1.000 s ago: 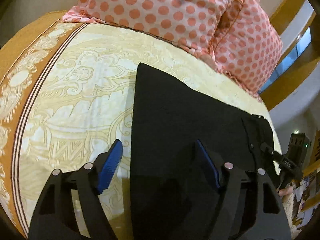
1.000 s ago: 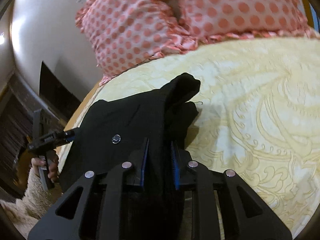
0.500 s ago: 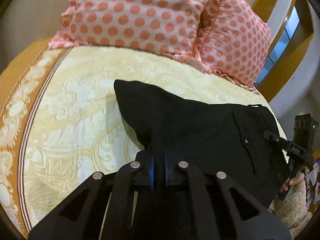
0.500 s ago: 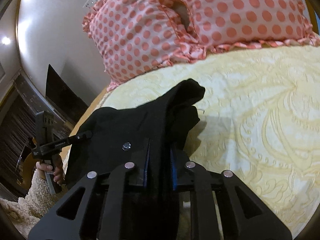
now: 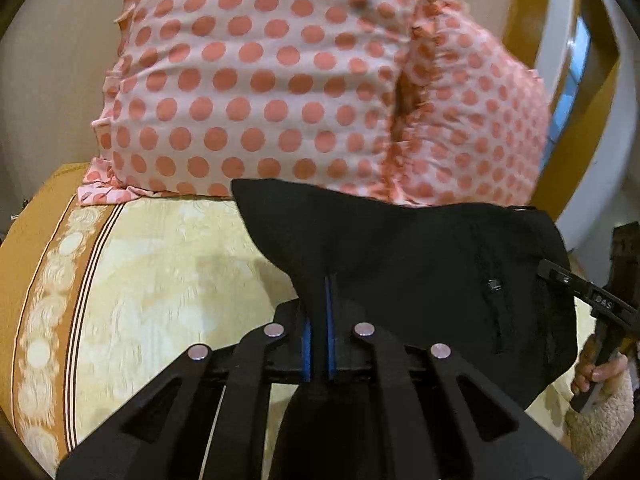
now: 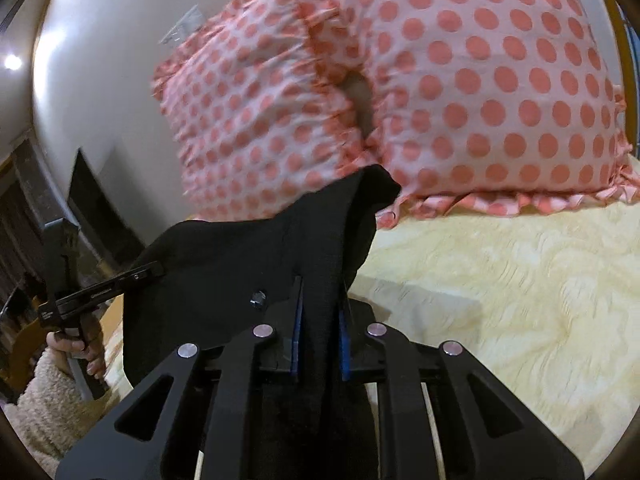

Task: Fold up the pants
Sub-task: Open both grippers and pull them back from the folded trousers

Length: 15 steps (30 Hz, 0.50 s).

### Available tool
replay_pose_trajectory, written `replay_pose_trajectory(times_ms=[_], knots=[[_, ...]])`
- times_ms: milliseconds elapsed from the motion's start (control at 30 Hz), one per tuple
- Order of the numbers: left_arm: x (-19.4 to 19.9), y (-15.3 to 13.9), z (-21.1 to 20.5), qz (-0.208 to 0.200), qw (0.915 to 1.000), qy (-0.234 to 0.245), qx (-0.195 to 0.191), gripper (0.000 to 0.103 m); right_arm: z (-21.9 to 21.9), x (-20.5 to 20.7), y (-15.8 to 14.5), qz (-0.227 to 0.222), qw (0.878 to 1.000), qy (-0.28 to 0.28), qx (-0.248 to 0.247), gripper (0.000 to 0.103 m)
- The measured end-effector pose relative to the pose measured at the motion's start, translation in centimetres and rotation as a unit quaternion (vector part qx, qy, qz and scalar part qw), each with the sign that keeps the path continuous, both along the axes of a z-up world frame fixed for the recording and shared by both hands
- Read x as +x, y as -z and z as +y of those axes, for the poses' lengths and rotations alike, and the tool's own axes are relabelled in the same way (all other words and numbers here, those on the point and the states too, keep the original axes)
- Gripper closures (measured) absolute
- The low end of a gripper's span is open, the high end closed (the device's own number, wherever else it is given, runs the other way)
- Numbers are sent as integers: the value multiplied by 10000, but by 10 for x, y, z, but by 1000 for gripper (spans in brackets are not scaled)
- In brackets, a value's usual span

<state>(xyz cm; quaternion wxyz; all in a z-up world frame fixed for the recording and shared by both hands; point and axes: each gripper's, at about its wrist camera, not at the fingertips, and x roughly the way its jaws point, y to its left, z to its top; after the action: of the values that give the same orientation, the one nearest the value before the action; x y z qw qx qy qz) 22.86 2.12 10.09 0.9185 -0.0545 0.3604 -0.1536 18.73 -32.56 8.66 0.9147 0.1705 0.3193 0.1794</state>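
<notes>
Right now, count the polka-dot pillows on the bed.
2. Both lean side by side at the head of the bed: one pillow on the left, the other pillow on the right. The pants may hide more.

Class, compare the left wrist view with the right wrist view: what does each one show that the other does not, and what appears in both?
Only the left wrist view shows the brown striped border of the bedspread, a window at the upper right, and the left gripper shut on the pants.

Only the right wrist view shows a wall plate, a ceiling light, and the right gripper shut on a thicker bunch of cloth.

Both show the black pants lifted off the yellow bedspread, the dotted pillows, and the other gripper gripping the far edge.
</notes>
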Motion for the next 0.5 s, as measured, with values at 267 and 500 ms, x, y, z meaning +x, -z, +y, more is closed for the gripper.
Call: replay_pose_trajectory(times_ms=[267, 500], knots=[[47, 68, 6, 1091, 9931, -359, 252, 78, -4, 34, 57, 1044, 9938, 370, -97, 86], [12, 40, 10, 382, 9928, -841, 765, 21, -19, -2, 36, 889, 9847, 1377, -593, 29]])
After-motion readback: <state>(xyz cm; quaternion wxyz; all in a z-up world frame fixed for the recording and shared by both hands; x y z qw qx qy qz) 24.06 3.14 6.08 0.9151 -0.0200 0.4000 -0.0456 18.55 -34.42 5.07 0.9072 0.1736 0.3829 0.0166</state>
